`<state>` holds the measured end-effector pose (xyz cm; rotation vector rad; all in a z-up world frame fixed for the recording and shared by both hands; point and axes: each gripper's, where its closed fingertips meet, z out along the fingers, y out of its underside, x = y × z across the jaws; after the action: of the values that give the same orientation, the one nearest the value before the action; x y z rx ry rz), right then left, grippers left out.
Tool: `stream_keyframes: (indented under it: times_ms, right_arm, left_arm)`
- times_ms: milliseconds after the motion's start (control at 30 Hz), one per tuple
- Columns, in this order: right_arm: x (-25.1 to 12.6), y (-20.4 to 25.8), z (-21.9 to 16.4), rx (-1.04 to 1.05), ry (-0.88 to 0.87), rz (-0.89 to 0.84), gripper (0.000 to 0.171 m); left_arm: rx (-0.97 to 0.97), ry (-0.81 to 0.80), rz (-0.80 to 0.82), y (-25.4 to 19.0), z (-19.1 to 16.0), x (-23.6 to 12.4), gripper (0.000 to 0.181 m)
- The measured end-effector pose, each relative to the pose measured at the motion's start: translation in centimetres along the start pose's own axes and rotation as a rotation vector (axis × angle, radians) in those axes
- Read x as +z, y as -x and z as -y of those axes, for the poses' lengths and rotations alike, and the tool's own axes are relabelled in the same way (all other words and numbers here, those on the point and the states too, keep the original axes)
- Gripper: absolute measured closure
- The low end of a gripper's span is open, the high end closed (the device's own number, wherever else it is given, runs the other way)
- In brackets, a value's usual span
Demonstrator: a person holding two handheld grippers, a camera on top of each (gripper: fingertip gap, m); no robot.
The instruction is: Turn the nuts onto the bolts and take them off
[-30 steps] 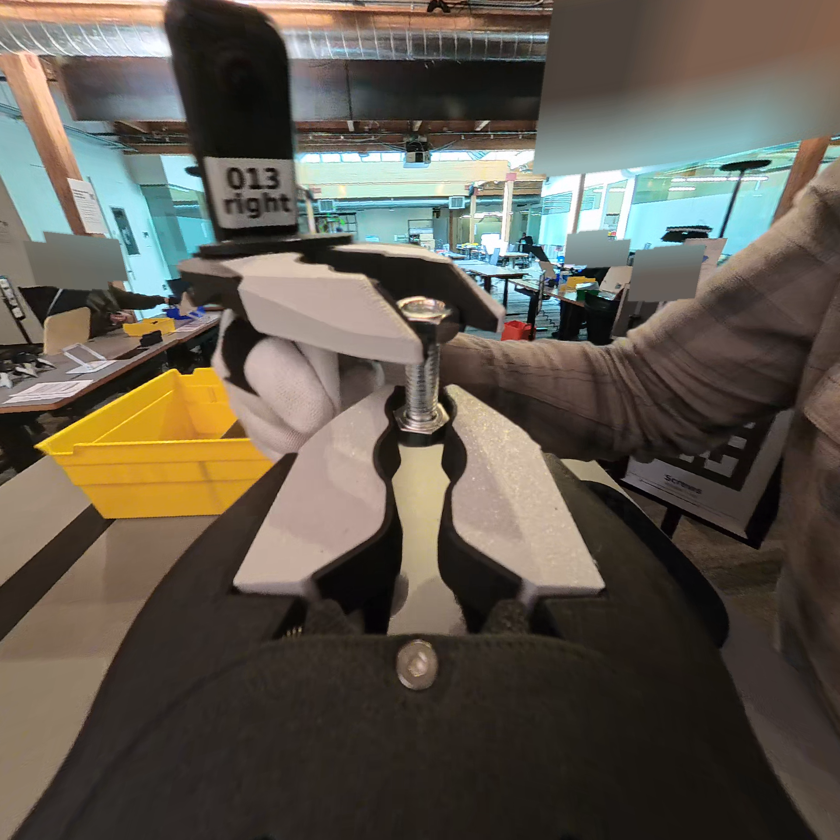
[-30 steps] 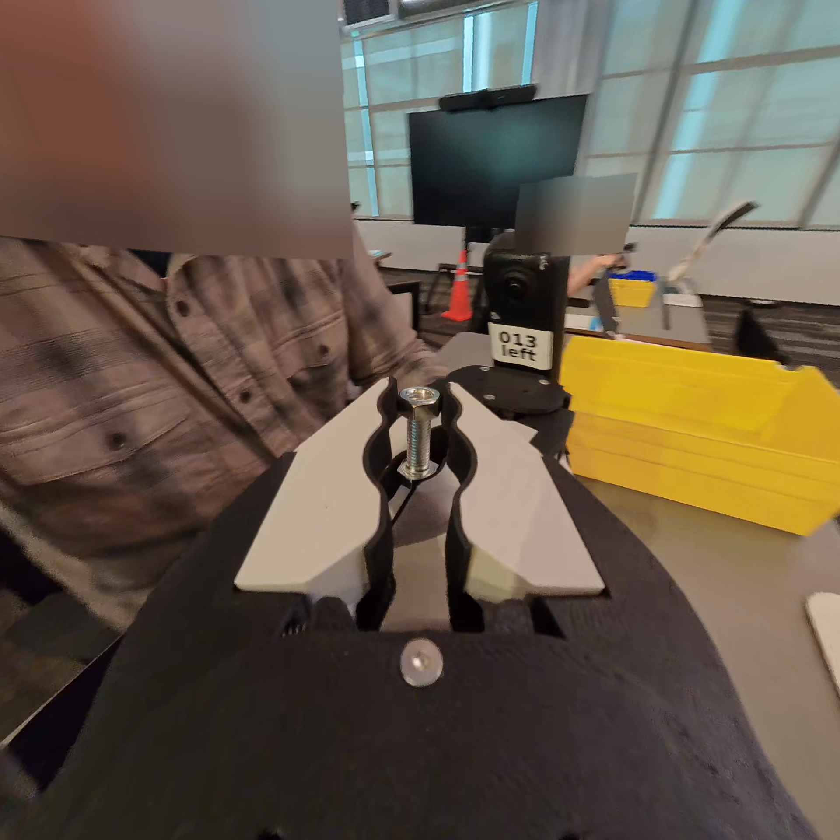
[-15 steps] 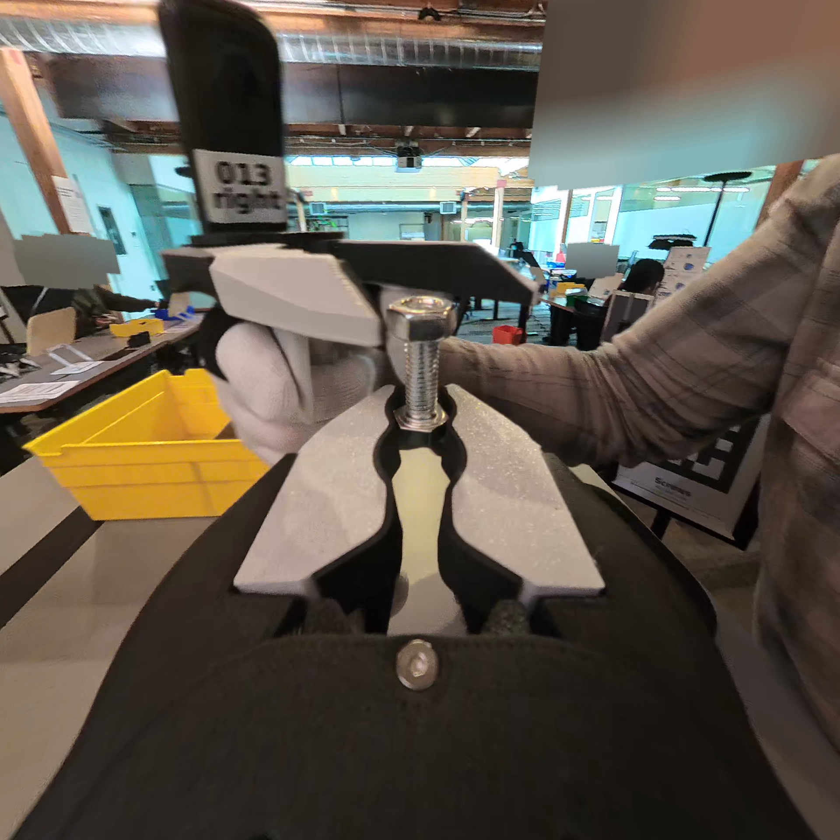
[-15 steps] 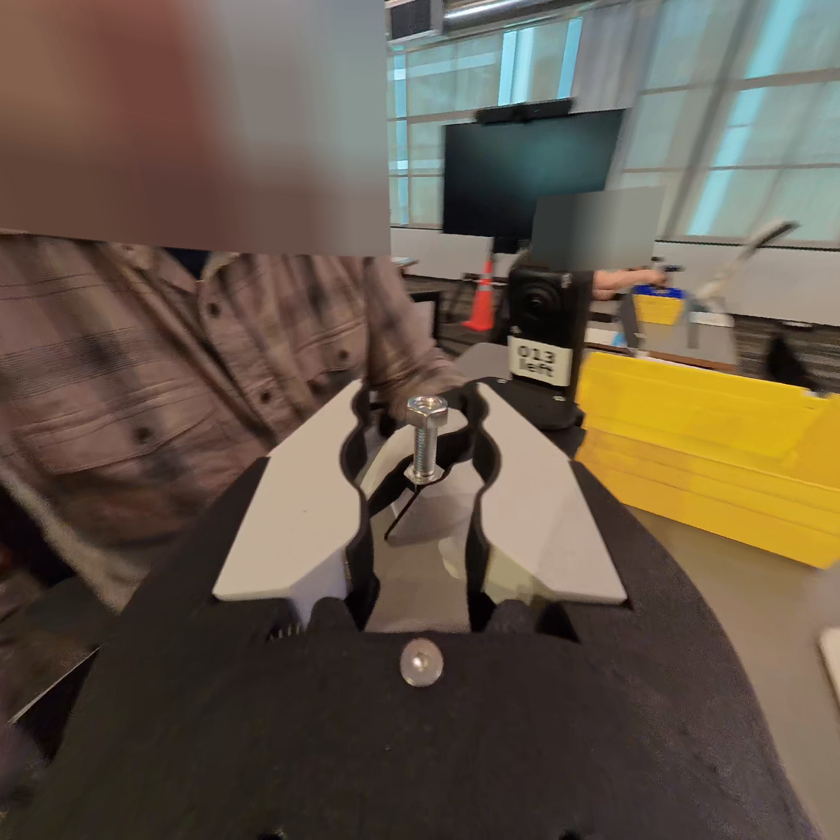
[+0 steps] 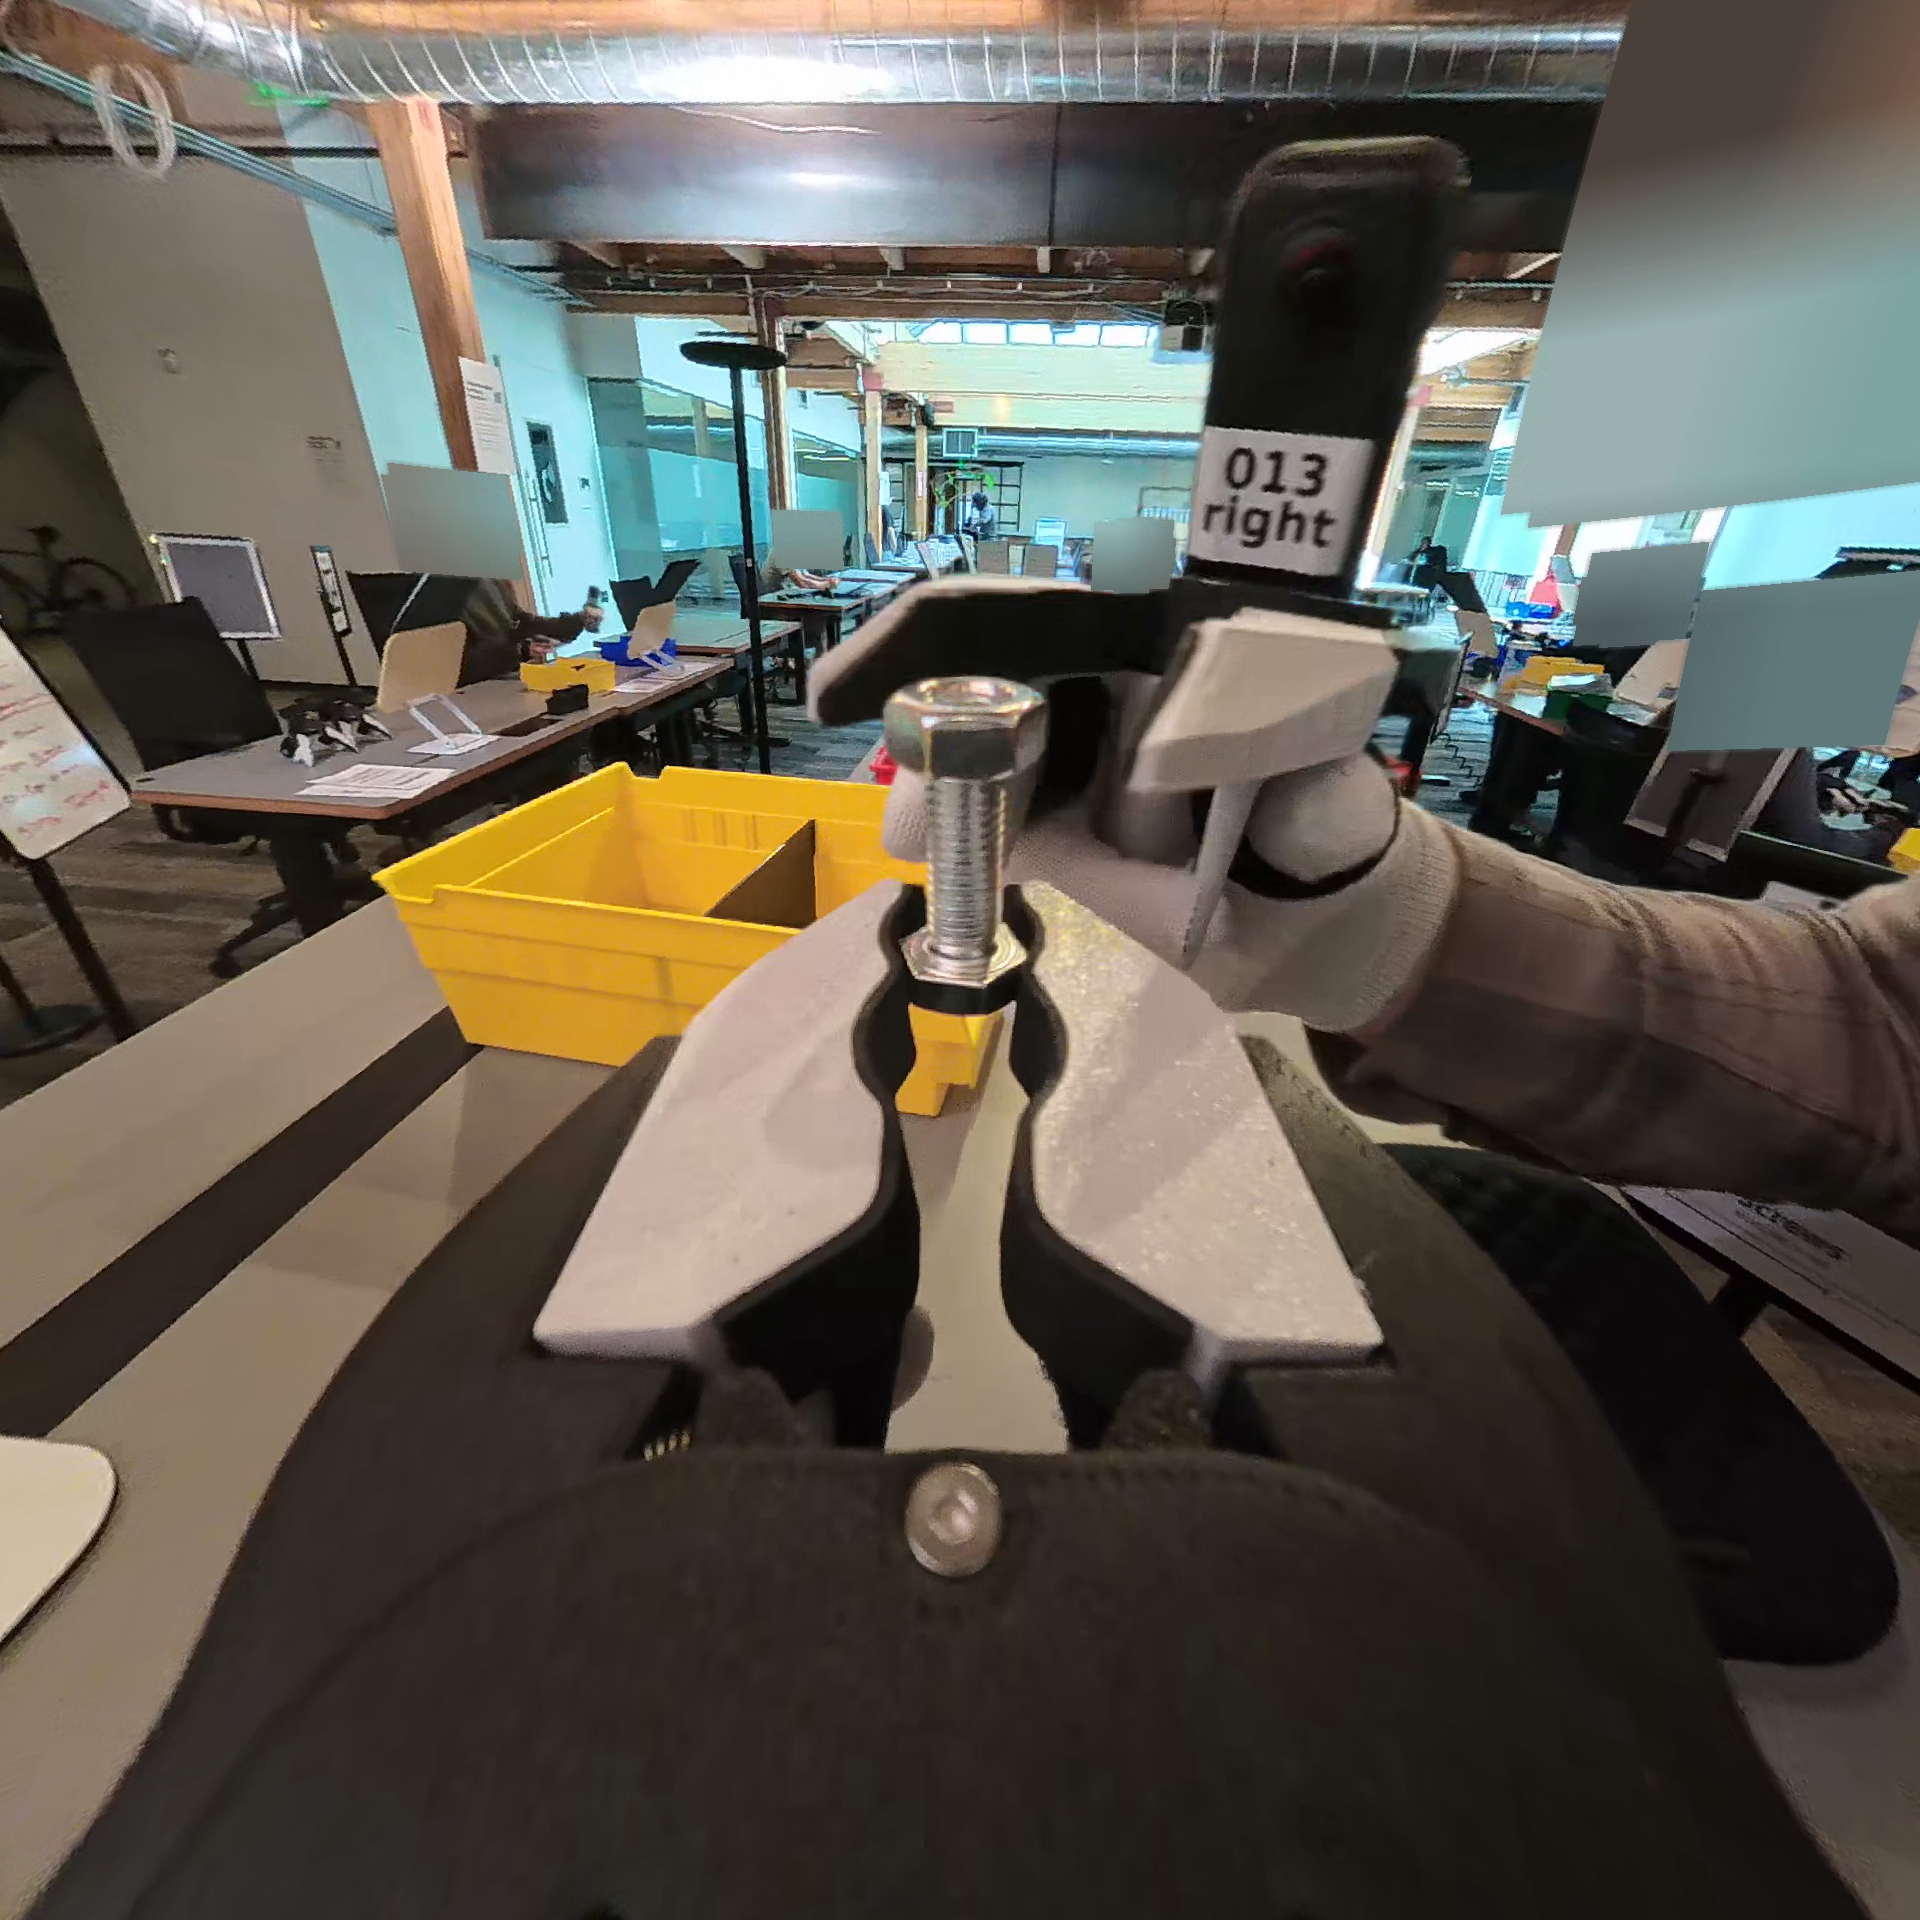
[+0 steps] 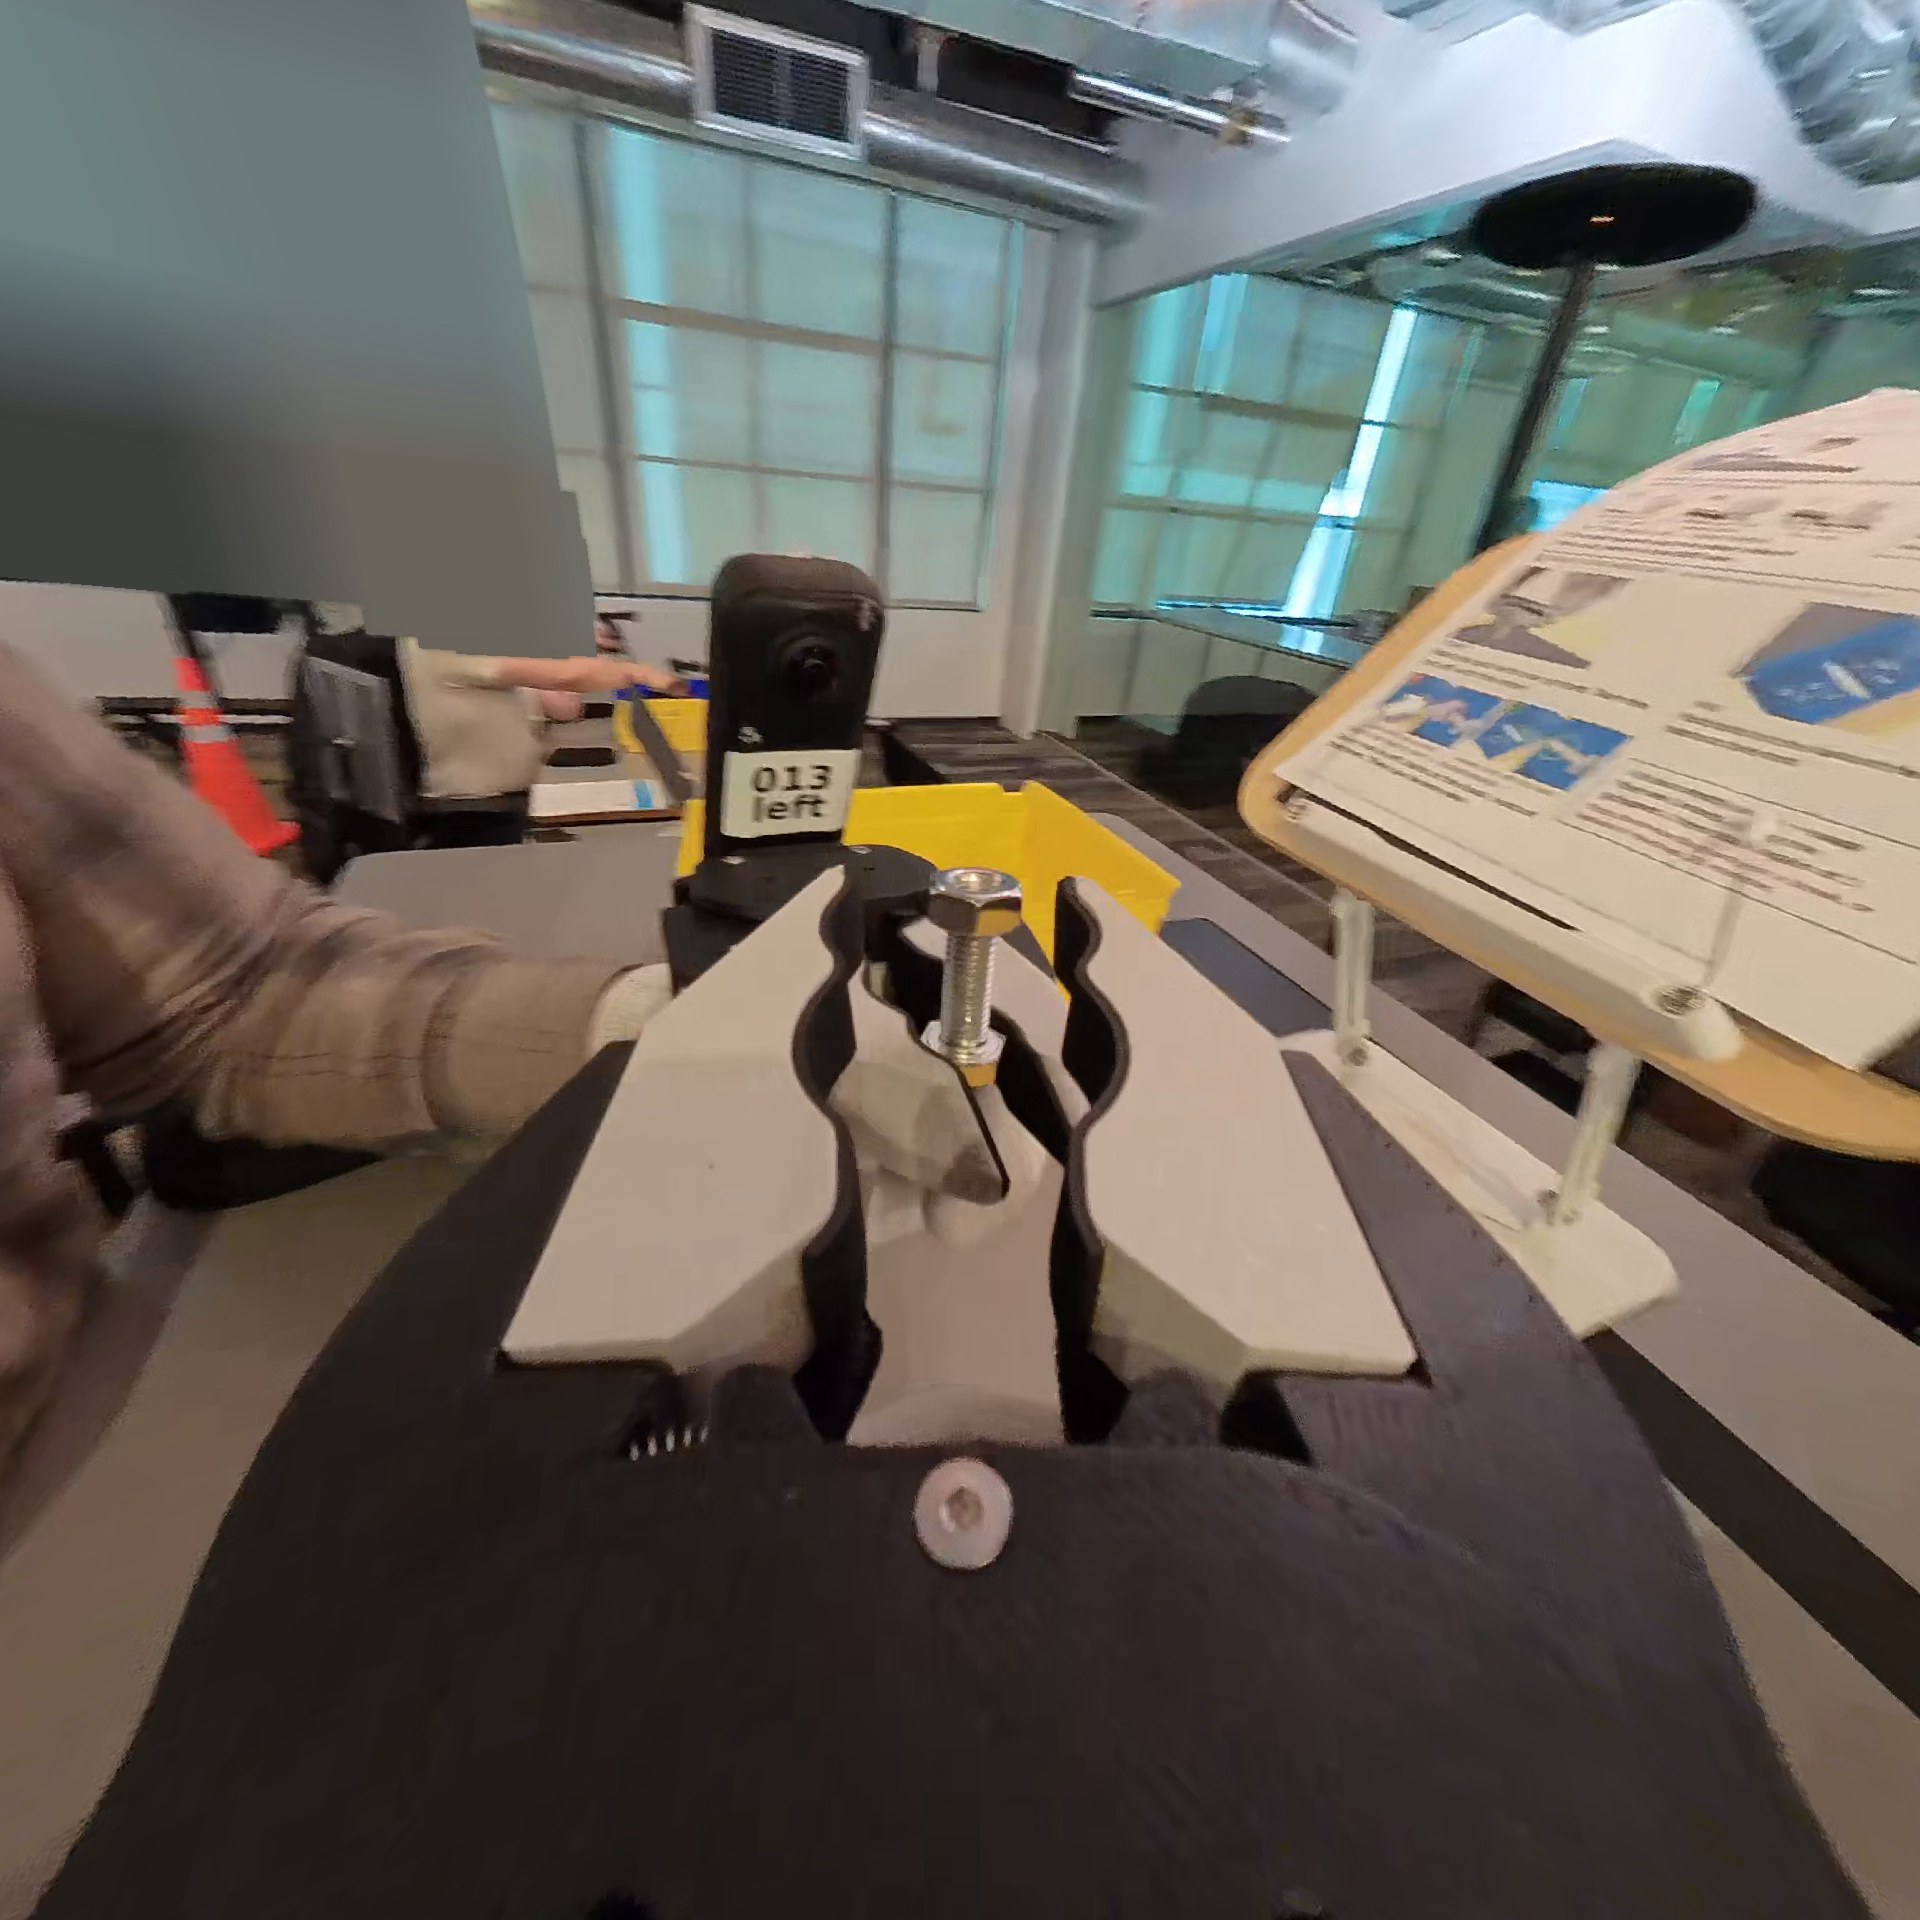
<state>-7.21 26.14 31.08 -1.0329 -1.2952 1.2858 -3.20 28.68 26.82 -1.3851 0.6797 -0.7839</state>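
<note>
A silver bolt (image 5: 964,831) stands upright, head up, with a hex nut (image 5: 961,956) threaded low on its shank. My left gripper (image 5: 961,935) is shut on the nut and holds the assembly above the table. My right gripper (image 6: 956,914) is open, its fingertips on either side of the bolt head (image 6: 974,899) without touching it. The nut (image 6: 961,1042) shows between the left gripper's fingers (image 6: 914,1132) in the right wrist view. The right gripper (image 5: 982,738), held by a white-gloved hand (image 5: 1299,883), shows behind the bolt in the left wrist view.
A yellow bin (image 5: 582,935) with a dark divider stands on the grey table (image 5: 260,1091) behind the grippers; it also shows in the right wrist view (image 6: 1091,852). A tilted document stand (image 6: 1558,831) is at the right. A white object (image 5: 42,1507) lies at the table's left edge. My hands' fingertips stand some 5 cm from each other.
My right gripper has opened off the bolt head and swung round the bolt from the left side of the left wrist view to its right. The left gripper still grips the nut.
</note>
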Motion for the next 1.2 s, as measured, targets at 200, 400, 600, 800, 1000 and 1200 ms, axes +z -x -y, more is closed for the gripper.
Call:
stream_keyframes:
  times_ms: [200,400,600,800,1000,1200]
  right_arm:
    - [0.4,-0.4,-0.9,-0.027,0.044,-0.096,0.156]
    - [0.4,-0.5,-0.8,-0.01,0.021,-0.104,0.157]
    - [0.5,-0.5,-0.9,-0.012,0.023,-0.097,0.157]
    - [0.2,0.1,-0.9,-0.008,0.022,-0.018,0.157]
    - [-0.7,1.7,-0.3,0.026,0.012,0.268,0.157]
    - [-2.2,4.2,0.2,0.096,0.024,0.686,0.156]
  left_arm:
    - [0.01,0.006,0.007,0.0,-0.2,0.1,0.167]
    - [0.006,0.003,0.005,0.1,-0.1,0.0,0.167]
    - [0.006,0.006,0.003,0.2,-0.2,0.0,0.166]
    - [0.01,0.01,-0.026,-0.4,-0.2,0.1,0.167]
    - [0.0,0.001,-0.132,-2.4,0.2,0.3,0.166]
    - [0.013,0.003,-0.238,-5.1,0.3,0.7,0.166]
